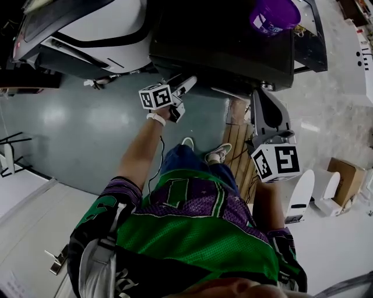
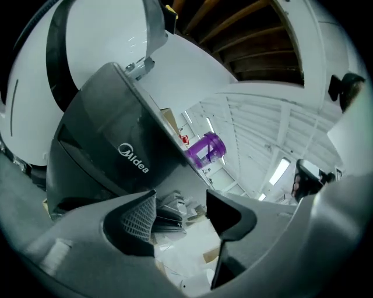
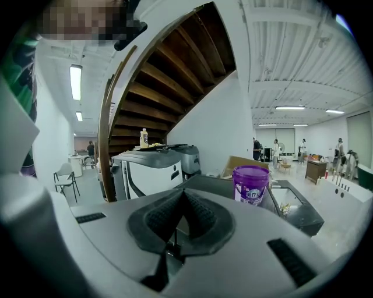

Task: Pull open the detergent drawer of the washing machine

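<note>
A dark Midea washing machine (image 1: pixel 221 46) stands ahead of me, seen tilted in the left gripper view (image 2: pixel 116 154). Its top shows in the right gripper view (image 3: pixel 218 186). I cannot make out its detergent drawer in any view. A purple tub (image 1: pixel 274 14) (image 2: pixel 205 148) (image 3: pixel 252 184) sits on top of it. My left gripper (image 1: pixel 187 83) (image 2: pixel 180 215) is rolled to one side and points at the machine's front, apart from it. Its jaws stand open with nothing between them. My right gripper (image 1: pixel 257 94) (image 3: pixel 183 205) is by the machine's right front corner, its pads together and empty.
A white and grey machine (image 1: pixel 87 29) (image 3: pixel 148 171) stands to the left of the washer. Wooden boards (image 1: pixel 239 145) lie on the floor by my feet. A cardboard box (image 1: pixel 347 177) and white parts (image 1: pixel 300 195) lie at the right. A wooden staircase (image 3: pixel 169 75) rises behind.
</note>
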Tool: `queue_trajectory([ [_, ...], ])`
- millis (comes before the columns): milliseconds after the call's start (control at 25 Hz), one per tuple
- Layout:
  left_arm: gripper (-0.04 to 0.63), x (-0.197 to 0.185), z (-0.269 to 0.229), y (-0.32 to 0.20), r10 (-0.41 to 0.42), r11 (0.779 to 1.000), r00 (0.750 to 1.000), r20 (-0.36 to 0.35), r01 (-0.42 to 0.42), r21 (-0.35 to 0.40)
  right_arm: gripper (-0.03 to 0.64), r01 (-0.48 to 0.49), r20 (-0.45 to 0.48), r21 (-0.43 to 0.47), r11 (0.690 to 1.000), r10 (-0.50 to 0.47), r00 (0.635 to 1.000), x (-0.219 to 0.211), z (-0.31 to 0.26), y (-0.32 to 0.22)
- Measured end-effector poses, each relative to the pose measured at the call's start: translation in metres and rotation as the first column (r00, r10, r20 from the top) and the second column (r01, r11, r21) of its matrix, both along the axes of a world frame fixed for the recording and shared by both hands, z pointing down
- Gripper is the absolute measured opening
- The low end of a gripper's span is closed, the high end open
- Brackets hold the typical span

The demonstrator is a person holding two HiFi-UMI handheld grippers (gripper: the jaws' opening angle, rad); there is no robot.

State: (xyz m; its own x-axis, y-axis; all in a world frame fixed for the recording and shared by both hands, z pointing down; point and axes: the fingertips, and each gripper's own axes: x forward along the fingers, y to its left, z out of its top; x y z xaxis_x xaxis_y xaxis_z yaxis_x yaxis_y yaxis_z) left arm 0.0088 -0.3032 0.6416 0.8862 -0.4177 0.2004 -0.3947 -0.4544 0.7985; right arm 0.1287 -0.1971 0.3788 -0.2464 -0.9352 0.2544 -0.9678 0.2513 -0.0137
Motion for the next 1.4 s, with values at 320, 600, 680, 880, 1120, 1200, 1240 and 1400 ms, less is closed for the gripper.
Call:
queue_trajectory([
  [320, 0.272, 0.006, 0.045, -0.017, 0.015, 0.998, 1.0, -0.022, -0.017, -0.056, 0.0, 0.003, -0.017, -0.05, 0.999, -0.004, 1.0, -0.003, 0.023, 0.003],
  [600, 0.278, 0.014, 0.048, -0.027, 0.074, 0.997, 0.993, -0.088, -0.074, -0.006, 0.0, -0.009, -0.052, -0.102, 0.995, 0.004, 0.999, 0.002, 0.041, 0.015],
  [680, 0.281, 0.017, 0.048, -0.03, 0.09, 0.996, 0.991, -0.101, -0.09, 0.005, 0.0, -0.006, -0.066, -0.119, 0.993, -0.002, 0.998, 0.002, 0.046, 0.018],
  [880, 0.281, 0.019, 0.043, -0.031, 0.122, 0.993, 0.975, -0.183, -0.121, 0.018, 0.0, -0.01, -0.071, -0.132, 0.991, 0.0, 0.997, 0.003, 0.05, 0.025],
  [1120, 0.282, 0.015, 0.041, -0.03, 0.124, 0.992, 0.967, -0.223, -0.122, 0.021, 0.0, -0.009, -0.074, -0.144, 0.99, -0.001, 0.997, 0.0, 0.054, 0.032],
  [1200, 0.281, 0.012, 0.041, -0.033, 0.104, 0.994, 0.966, -0.237, -0.105, 0.01, 0.0, -0.011, -0.072, -0.144, 0.99, 0.001, 0.997, 0.0, 0.054, 0.034],
  [1240, 0.281, 0.011, 0.04, -0.035, 0.096, 0.995, 0.965, -0.245, -0.098, 0.005, 0.0, -0.012, -0.069, -0.144, 0.989, 0.002, 0.998, 0.001, 0.054, 0.035],
  [1400, 0.284, 0.012, 0.038, -0.036, 0.093, 0.995, 0.966, -0.24, -0.096, -0.001, 0.0, -0.021, -0.058, -0.151, 0.988, 0.012, 0.998, 0.002, 0.057, 0.038],
])
